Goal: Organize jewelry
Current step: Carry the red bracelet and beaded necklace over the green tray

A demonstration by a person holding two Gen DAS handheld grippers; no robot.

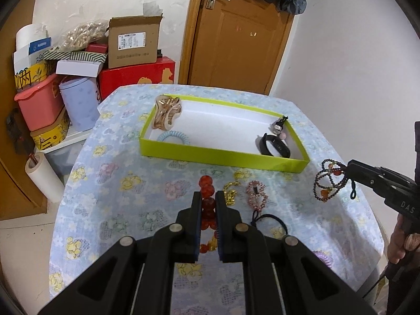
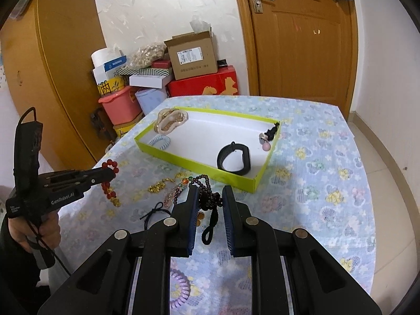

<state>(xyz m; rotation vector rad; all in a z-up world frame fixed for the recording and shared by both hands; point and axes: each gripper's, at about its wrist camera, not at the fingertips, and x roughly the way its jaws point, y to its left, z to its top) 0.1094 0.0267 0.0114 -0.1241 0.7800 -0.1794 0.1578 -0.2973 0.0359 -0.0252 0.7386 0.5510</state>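
A lime-green tray sits on the flowered tablecloth and holds a gold hair claw, a blue coil tie, a black wristband and a small charm. My left gripper is shut on a red bead bracelet, lifted above the table. My right gripper is shut on a dark bead necklace, which hangs in the air right of the tray.
On the cloth lie a gold chain, a pink rhinestone clip, a black hair tie and a purple coil tie. Boxes and tubs are stacked beyond the table's left corner. A wooden door stands behind.
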